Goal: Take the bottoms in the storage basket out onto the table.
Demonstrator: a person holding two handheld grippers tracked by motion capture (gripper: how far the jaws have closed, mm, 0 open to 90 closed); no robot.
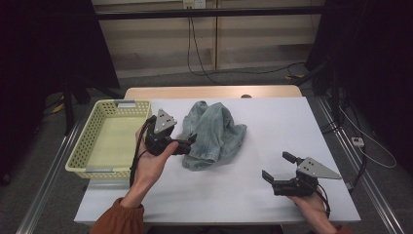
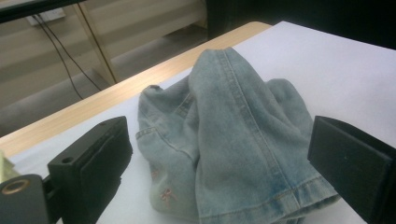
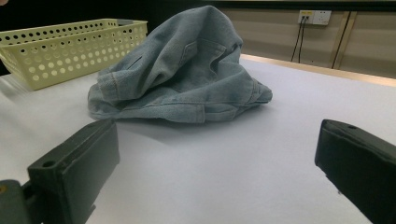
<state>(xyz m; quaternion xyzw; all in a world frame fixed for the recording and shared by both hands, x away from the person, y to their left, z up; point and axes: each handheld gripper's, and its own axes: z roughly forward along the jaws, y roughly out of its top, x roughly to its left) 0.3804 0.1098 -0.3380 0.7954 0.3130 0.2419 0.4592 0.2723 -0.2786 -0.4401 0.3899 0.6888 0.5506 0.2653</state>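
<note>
Crumpled denim garment heaped mid-table, just right of the yellow perforated basket. Left gripper, jaws spread wide, nosed up to the garment's near-left hem, probably lining up a pinch. Right gripper, jaws likewise apart and empty, well right of the garment, apparently waiting. Long axis roughly near-to-far, hem toward the person.
</note>
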